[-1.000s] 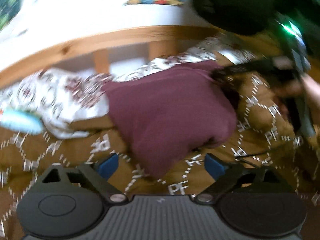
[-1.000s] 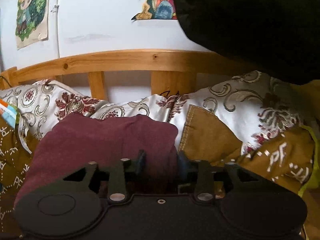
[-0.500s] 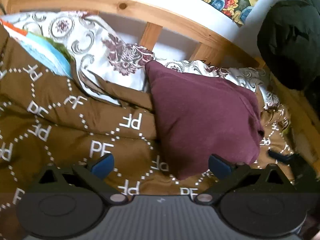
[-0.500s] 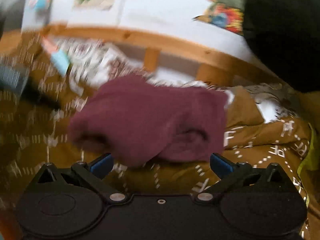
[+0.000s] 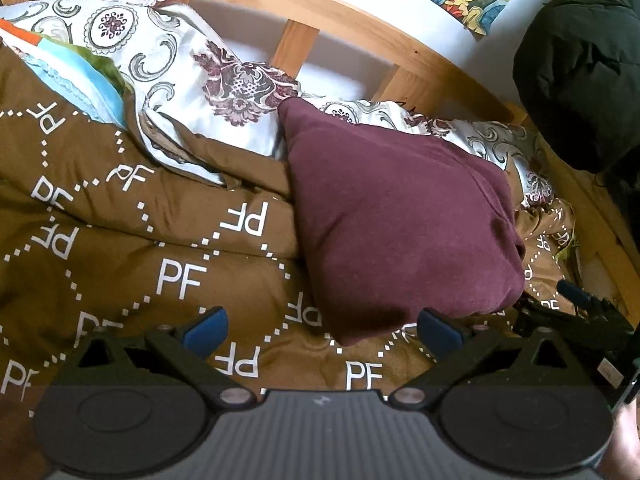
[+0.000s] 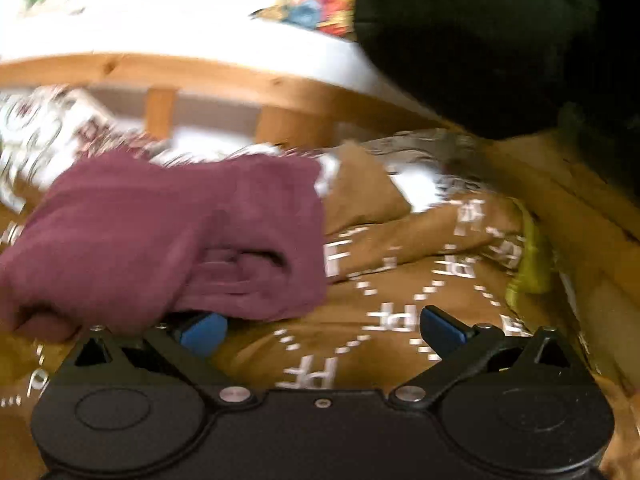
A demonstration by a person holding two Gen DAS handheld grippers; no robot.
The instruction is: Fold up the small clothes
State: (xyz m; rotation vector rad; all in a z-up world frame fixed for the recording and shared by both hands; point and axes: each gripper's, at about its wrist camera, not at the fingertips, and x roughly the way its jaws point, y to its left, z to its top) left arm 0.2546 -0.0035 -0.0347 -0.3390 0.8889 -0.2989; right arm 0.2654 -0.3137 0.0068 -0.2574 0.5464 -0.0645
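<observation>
A folded maroon garment point(image 5: 400, 220) lies on the brown duvet point(image 5: 180, 240), its far edge against the floral pillow. My left gripper point(image 5: 323, 330) is open just short of the garment's near corner, and its blue pads point(image 5: 206, 330) grip nothing. In the blurred right wrist view the same garment point(image 6: 160, 232) sits to the left, its near edge just above the left pad point(image 6: 200, 332). My right gripper point(image 6: 322, 330) is open wide over bare duvet. The right gripper point(image 5: 580, 316) also shows as a black shape at the garment's right corner.
A wooden headboard point(image 5: 340, 12) runs behind the floral pillows point(image 5: 192, 68). A bulky black cloth mass point(image 5: 580, 92) hangs at the right. A yellow-green cloth point(image 6: 528, 264) lies by the bed's wooden side rail point(image 6: 592, 216). A blue and orange item point(image 5: 68, 76) pokes out at far left.
The right gripper, shut on the maroon garment a second ago, has opened and let it go, then drawn back to the right. The left view has rolled; the garment lies flat.
</observation>
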